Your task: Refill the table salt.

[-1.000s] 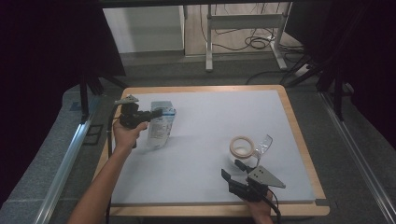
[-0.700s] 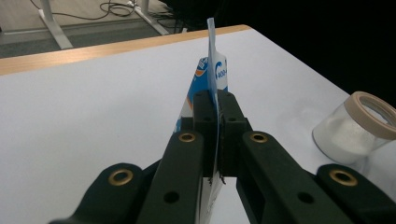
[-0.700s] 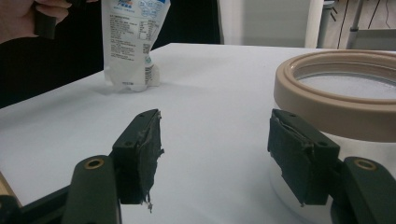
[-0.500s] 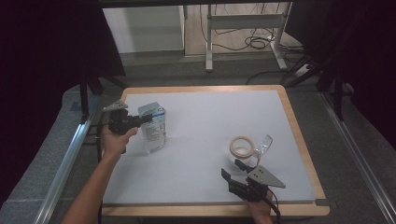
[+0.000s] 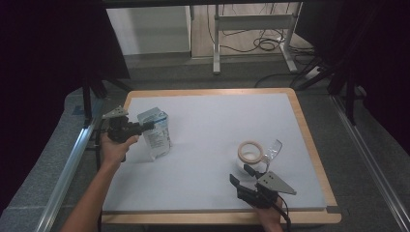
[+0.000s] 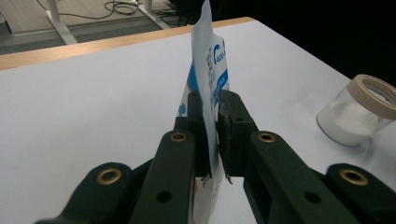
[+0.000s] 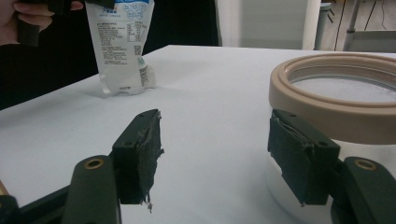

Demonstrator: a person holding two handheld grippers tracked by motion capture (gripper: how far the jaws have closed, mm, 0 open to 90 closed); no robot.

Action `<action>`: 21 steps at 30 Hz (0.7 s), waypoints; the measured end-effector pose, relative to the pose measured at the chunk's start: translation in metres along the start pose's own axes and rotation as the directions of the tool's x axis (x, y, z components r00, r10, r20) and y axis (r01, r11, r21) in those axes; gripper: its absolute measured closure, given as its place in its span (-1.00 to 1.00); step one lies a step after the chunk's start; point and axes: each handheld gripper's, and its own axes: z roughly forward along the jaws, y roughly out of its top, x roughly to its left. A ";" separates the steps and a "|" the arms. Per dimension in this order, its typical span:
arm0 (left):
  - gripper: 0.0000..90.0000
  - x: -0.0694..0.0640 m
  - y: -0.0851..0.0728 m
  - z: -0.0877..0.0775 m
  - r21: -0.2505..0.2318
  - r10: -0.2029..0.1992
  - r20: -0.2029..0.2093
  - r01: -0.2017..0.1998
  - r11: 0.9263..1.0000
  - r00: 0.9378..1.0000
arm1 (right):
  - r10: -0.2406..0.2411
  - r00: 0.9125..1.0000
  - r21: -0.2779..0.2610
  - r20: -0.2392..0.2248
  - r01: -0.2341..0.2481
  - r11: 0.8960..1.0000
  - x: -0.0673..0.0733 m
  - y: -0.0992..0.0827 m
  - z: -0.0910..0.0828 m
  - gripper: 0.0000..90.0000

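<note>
My left gripper (image 6: pixel 212 135), jaws clamped on the pouch (image 5: pixel 155 133)'s top edge, has dragged it toward the table (image 5: pixel 208 121)'s left edge, away from the jar (image 5: pixel 252 155); right gripper (image 7: pixel 215 158) idles wide open beside the jar, probably a repositioning.

Only the pouch (image 5: pixel 155 133) at left and the jar (image 5: pixel 251 153) at right interrupt the open table (image 5: pixel 212 125).

Count on the table (image 5: pixel 300 121) — one blue-and-white pouch (image 5: pixel 155 133), one clear jar (image 5: pixel 251 153) with a tan rim, two handheld grippers — left gripper (image 5: pixel 149 125), right gripper (image 5: pixel 240 175).
</note>
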 end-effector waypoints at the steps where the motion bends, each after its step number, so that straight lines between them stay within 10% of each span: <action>1: 0.85 -0.001 0.000 0.000 0.002 0.004 0.000 -0.004 1.000 1.000 | 0.000 1.000 0.000 0.001 0.000 1.000 0.000 0.000 0.000 -0.21; 21: 0.02 -0.007 -0.007 0.000 0.024 0.035 -0.021 -0.035 0.999 0.999 | -0.005 1.000 -0.005 0.004 0.005 1.000 -0.001 0.001 -0.001 -0.21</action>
